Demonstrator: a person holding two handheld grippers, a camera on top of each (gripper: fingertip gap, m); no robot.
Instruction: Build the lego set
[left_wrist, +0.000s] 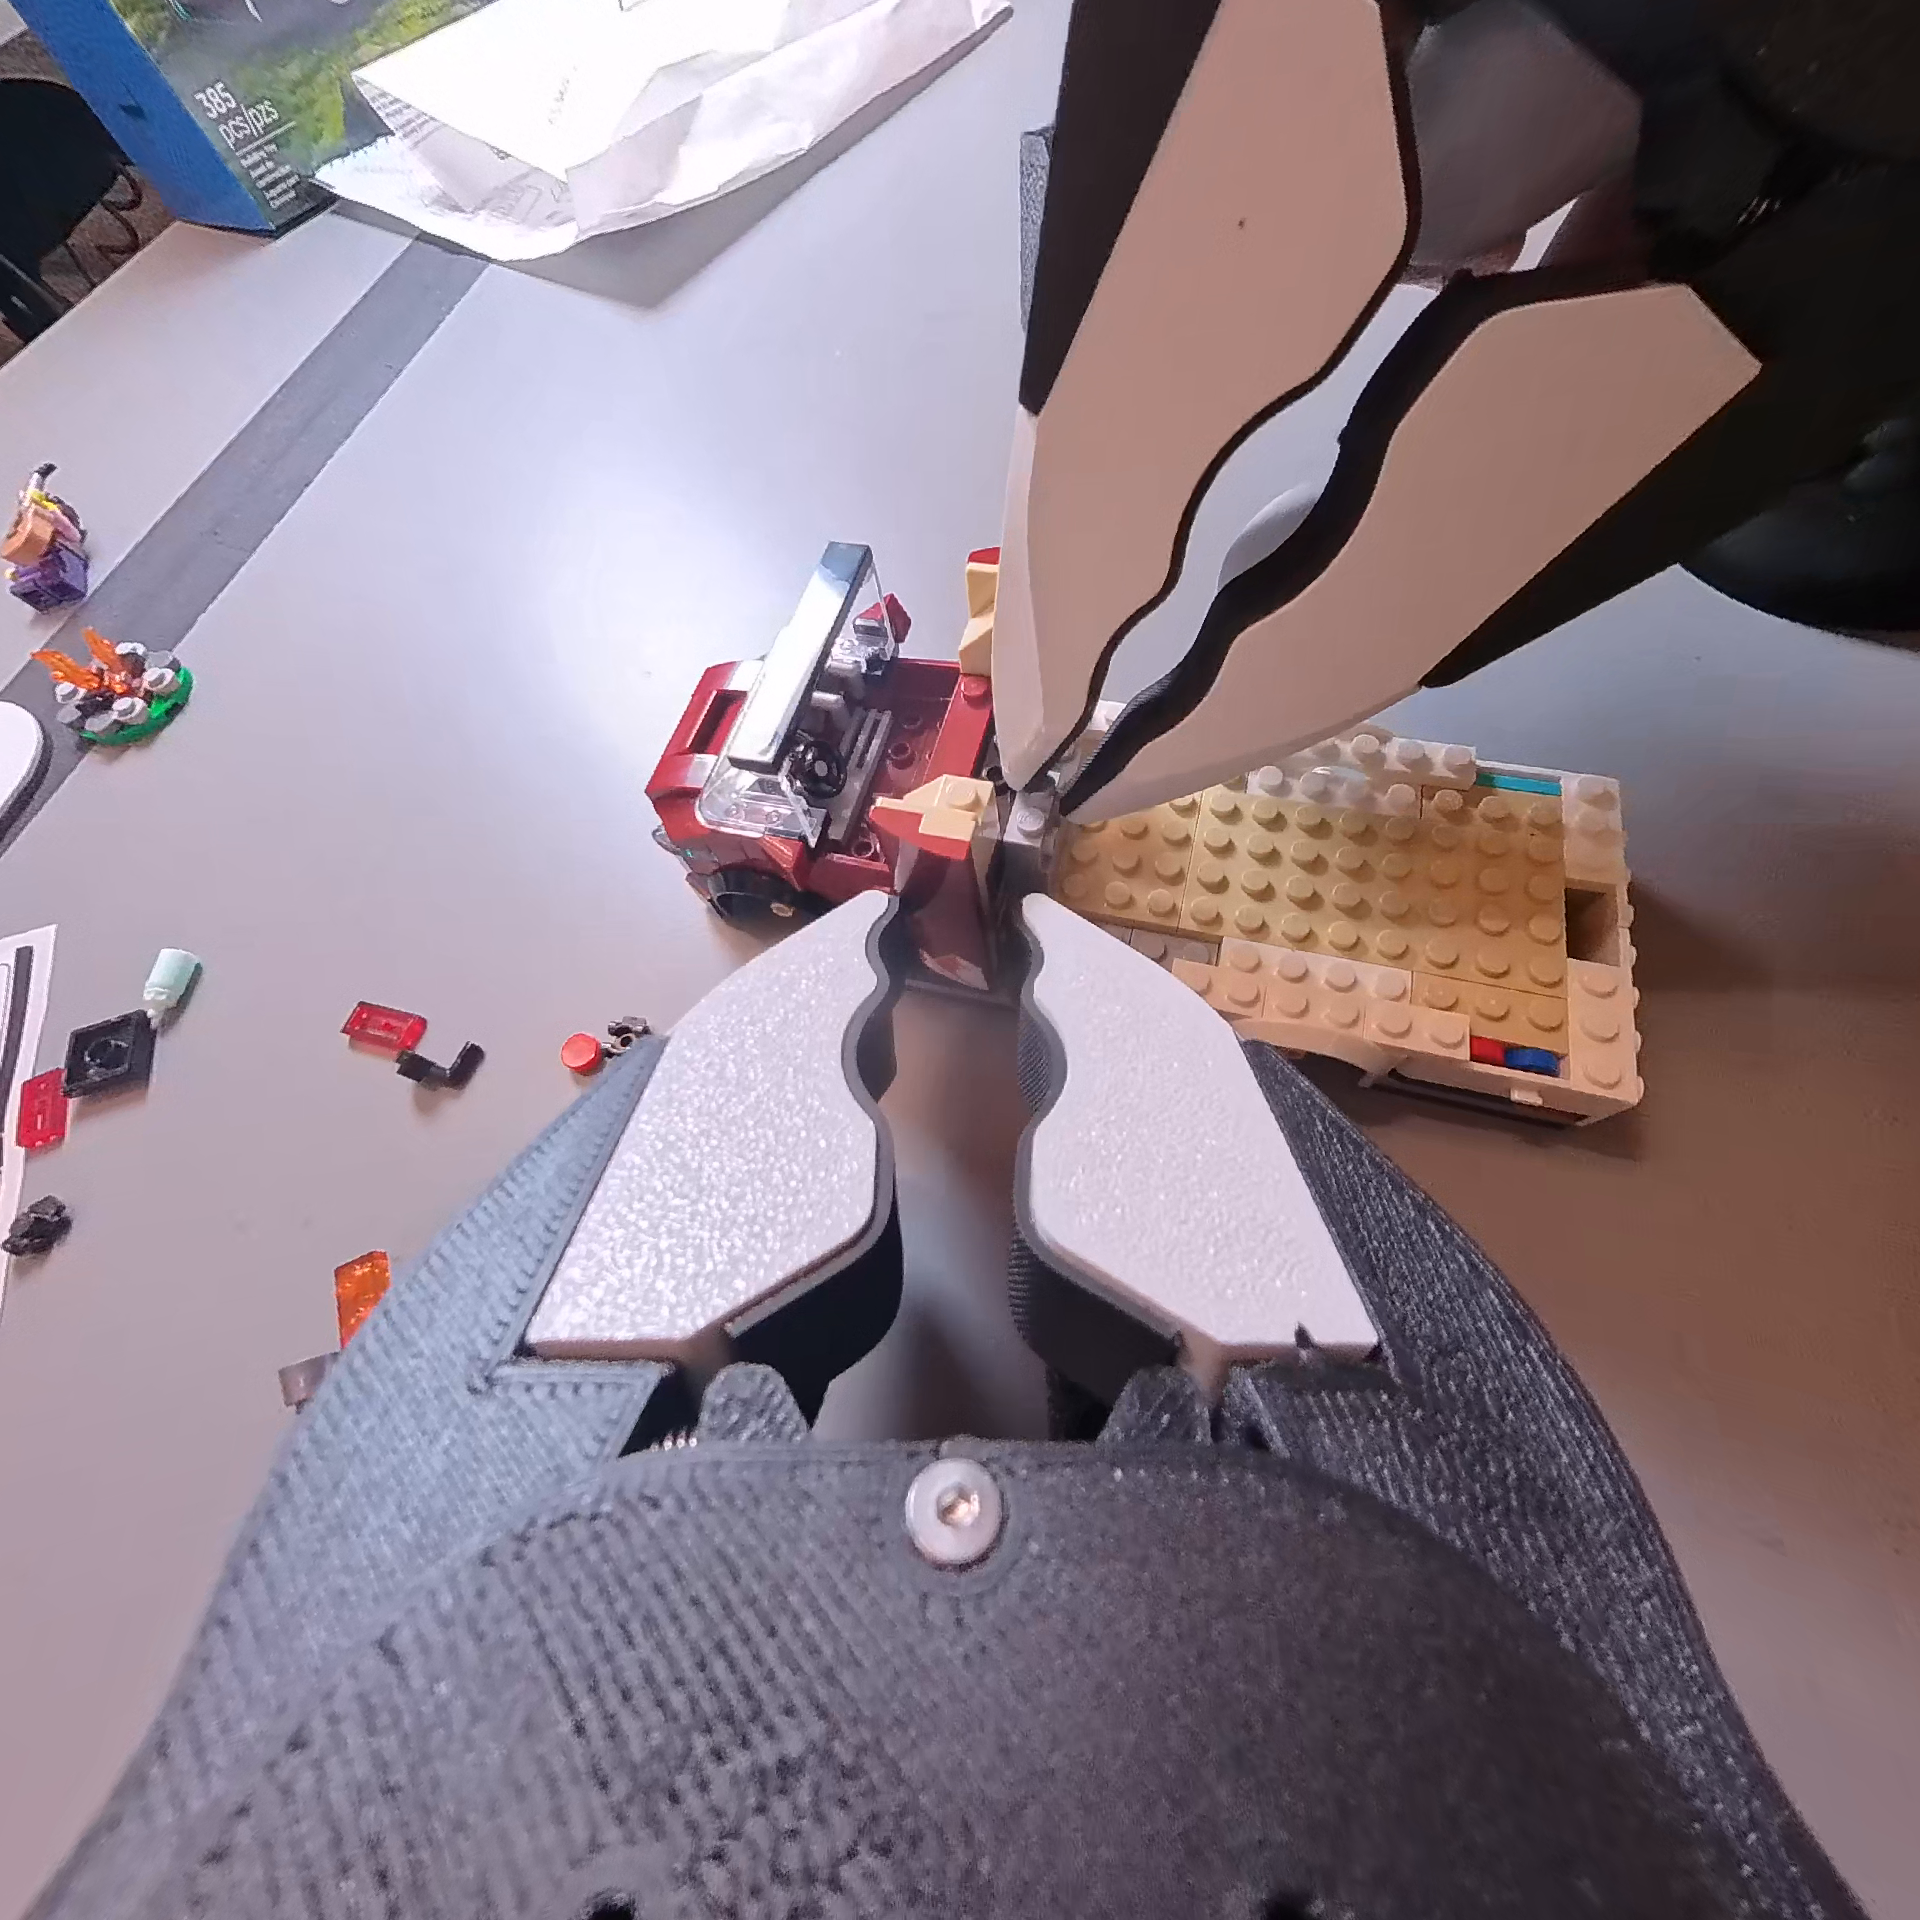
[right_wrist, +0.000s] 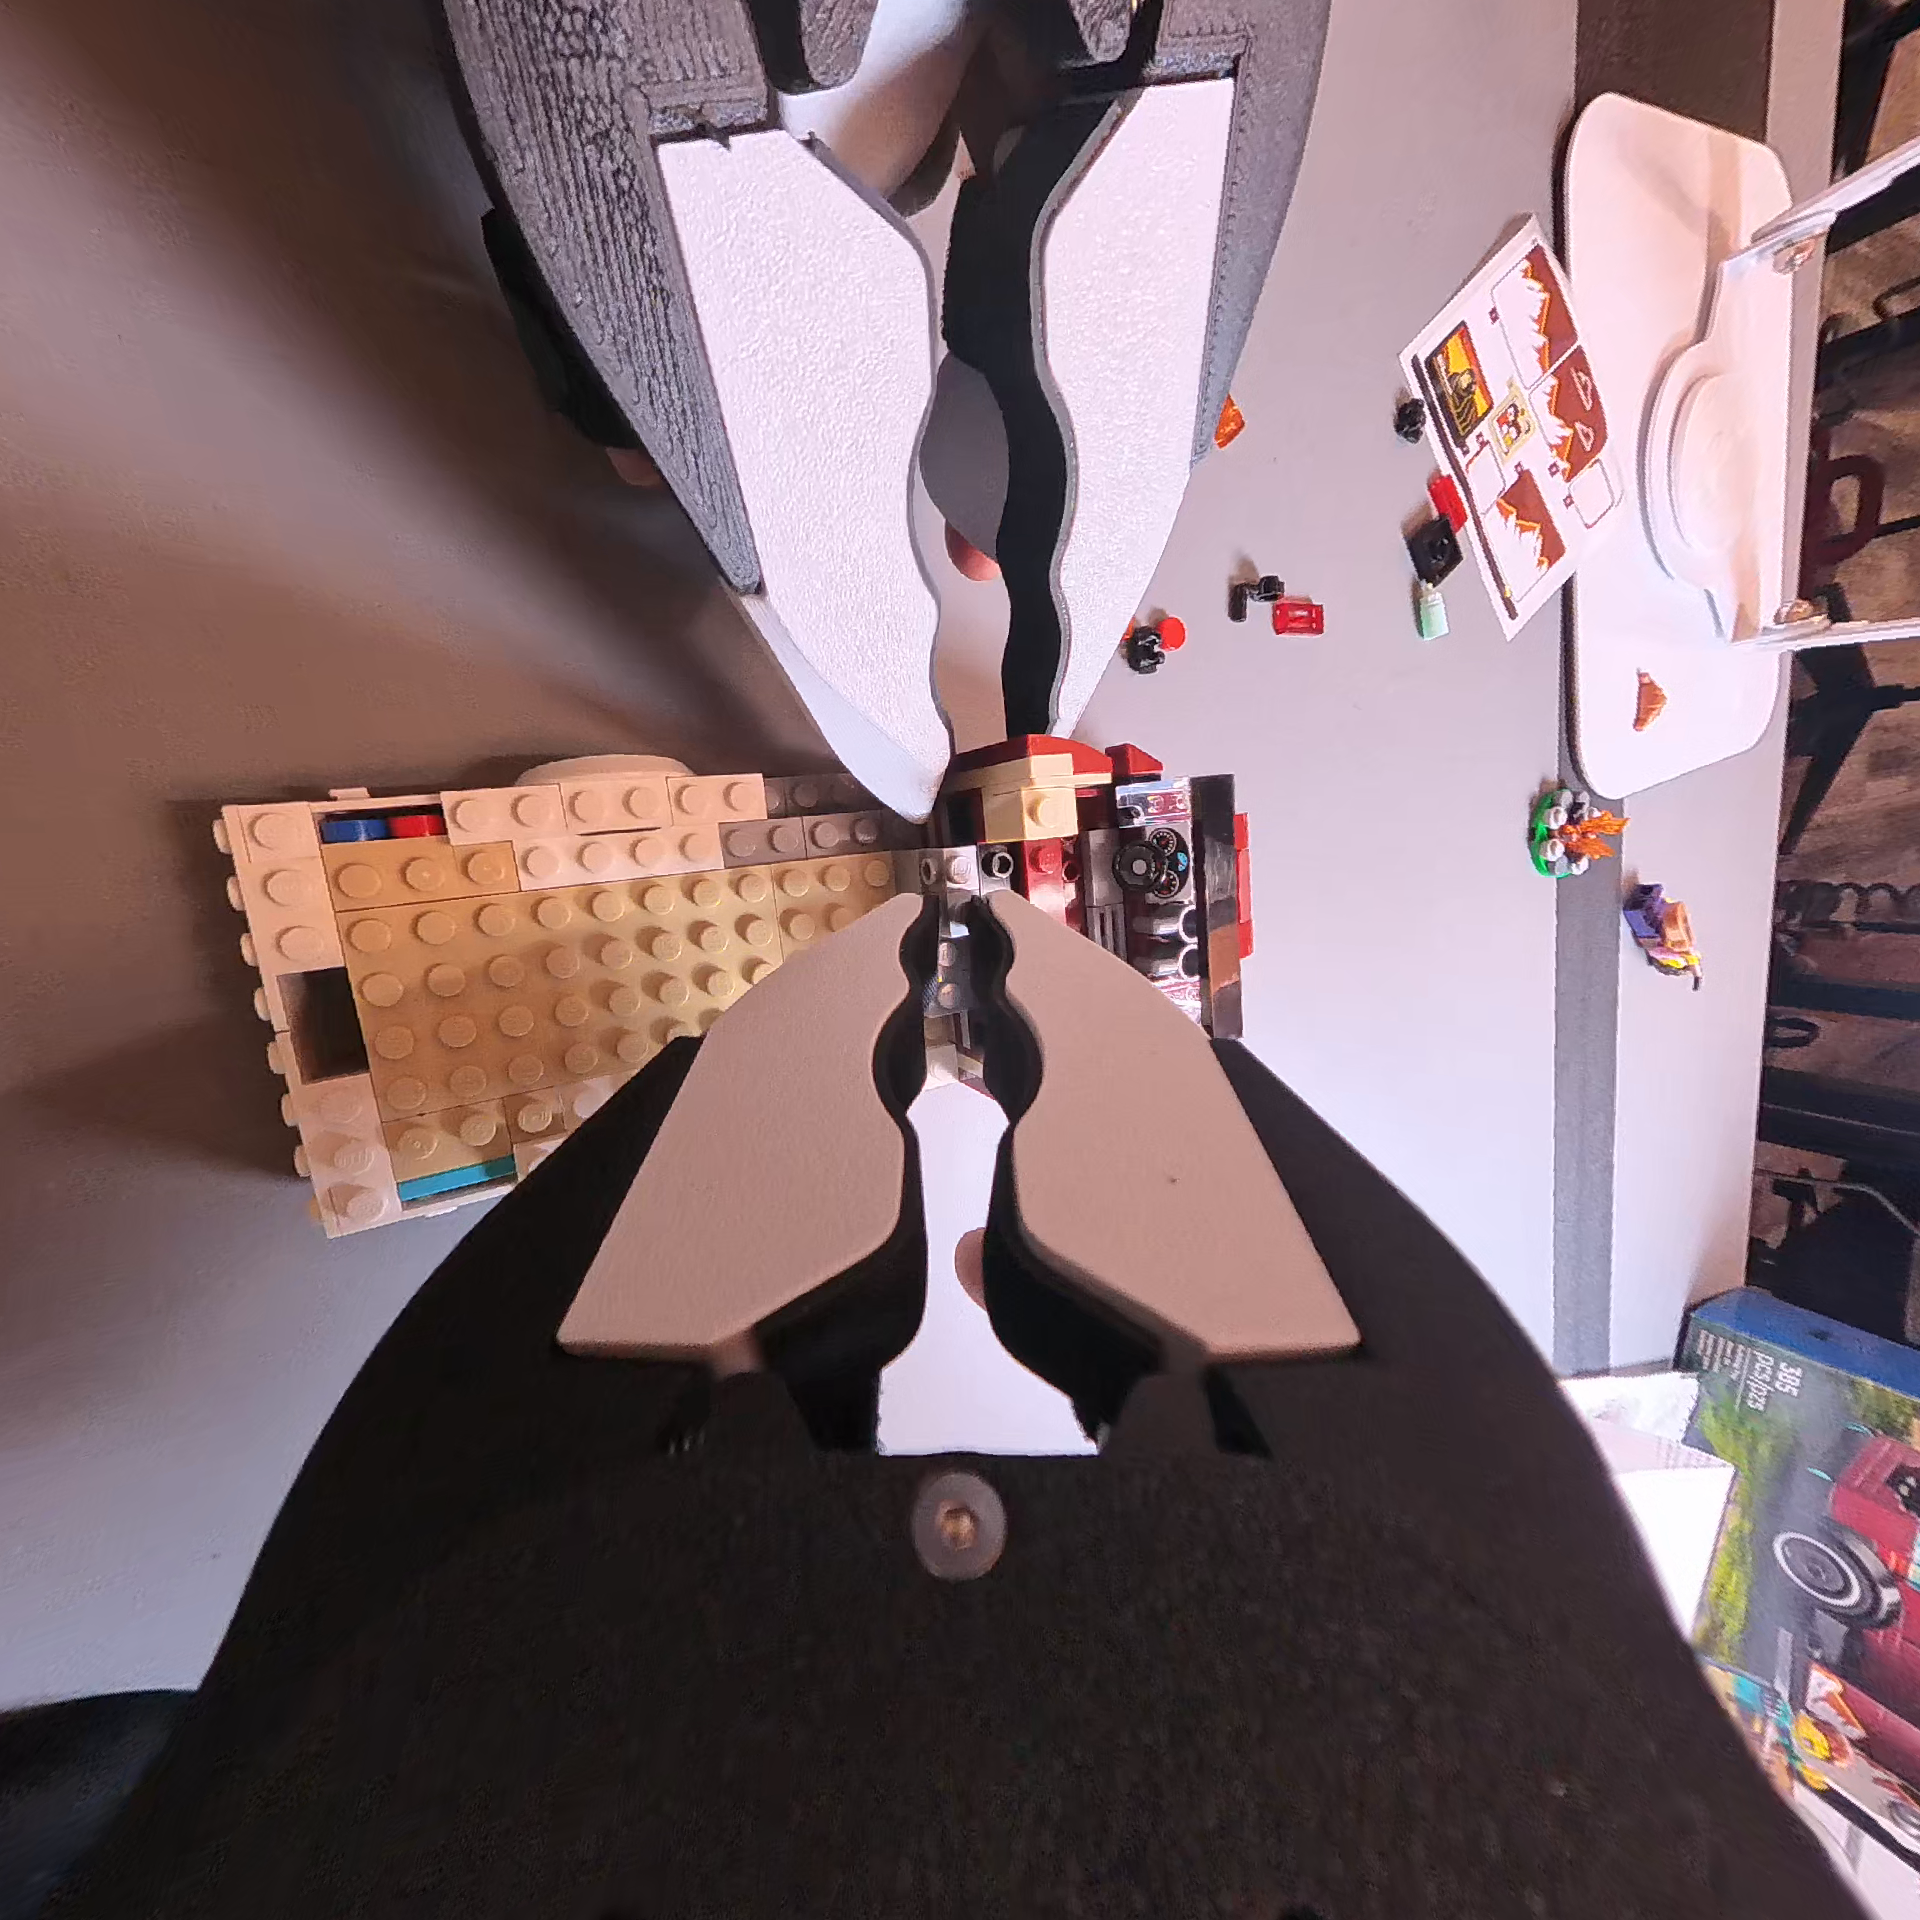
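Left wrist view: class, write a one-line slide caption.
Both grippers meet at the joint between red truck and tan trailer.

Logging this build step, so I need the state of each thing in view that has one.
left tongs: slightly open, tips at the truck's side
right tongs: nearly closed on a small grey piece
red truck: part built, roofless
tan camper floor: studs bare, joined to the truck
loose pieces: unattached on the table
paper bag: crumpled

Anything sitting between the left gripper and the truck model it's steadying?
Nothing visible. The left gripper already straddles the truck model behind its cab; the right gripper comes down from the far side onto a small grey brick.
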